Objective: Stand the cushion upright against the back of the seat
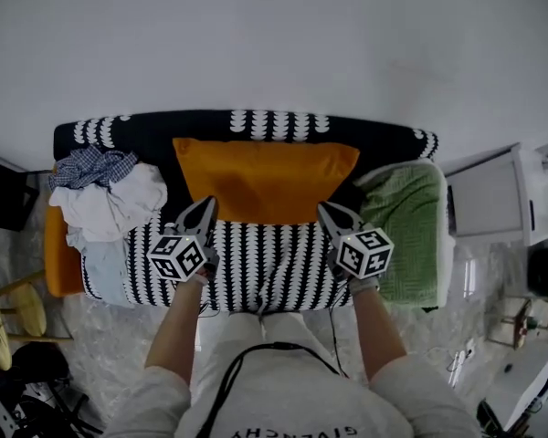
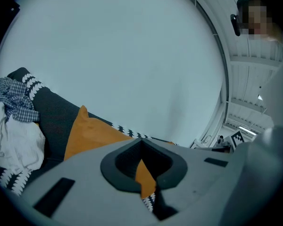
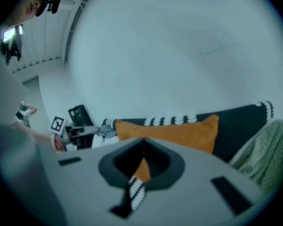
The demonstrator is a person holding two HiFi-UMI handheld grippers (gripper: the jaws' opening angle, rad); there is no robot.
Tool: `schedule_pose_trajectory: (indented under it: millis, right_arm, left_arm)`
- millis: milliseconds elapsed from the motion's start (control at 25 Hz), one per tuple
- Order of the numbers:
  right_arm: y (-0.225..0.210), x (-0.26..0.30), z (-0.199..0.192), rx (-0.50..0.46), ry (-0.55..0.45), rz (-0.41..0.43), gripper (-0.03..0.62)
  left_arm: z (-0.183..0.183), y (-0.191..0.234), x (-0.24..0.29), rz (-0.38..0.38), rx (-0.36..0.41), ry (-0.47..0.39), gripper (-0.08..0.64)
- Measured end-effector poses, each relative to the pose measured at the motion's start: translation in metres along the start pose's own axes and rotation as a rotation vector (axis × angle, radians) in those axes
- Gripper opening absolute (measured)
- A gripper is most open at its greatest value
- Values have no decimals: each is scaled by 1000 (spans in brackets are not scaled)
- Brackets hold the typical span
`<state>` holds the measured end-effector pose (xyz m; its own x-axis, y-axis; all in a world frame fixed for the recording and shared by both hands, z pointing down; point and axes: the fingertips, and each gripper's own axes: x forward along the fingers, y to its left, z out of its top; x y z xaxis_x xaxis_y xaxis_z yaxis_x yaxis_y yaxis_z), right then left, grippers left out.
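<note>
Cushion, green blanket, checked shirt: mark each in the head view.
Cushion (image 1: 265, 179), head view, centre of its orange face.
Green blanket (image 1: 406, 222), head view, middle of its knit.
Checked shirt (image 1: 91, 165), head view, its crumpled middle.

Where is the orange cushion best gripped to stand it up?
By its two near corners, from the open front of the sofa: the cushion is wide and soft, so one corner alone would likely sag. The left claw and right claw are shut there.

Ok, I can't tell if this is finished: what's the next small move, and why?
Probably draw the left hand-held gripper and right hand-held gripper back off the seat, slowly. The orange cushion already leans upright against the sofa back, and both jaws are shut at its lower corners with no fabric visibly pinched.
</note>
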<state>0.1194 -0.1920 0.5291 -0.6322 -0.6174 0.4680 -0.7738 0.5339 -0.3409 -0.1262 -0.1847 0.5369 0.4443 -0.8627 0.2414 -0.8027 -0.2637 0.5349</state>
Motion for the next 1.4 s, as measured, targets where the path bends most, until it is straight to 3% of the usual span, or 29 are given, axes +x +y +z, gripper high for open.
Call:
schedule_pose_trajectory:
  millis: [680, 1400]
  right_arm:
    - [77, -28, 34, -17, -46, 129, 20]
    - [121, -47, 50, -46, -72, 190, 20]
  left_arm:
    - [27, -57, -21, -90, 21, 8, 23]
    - [41, -121, -30, -162, 30, -17, 24]
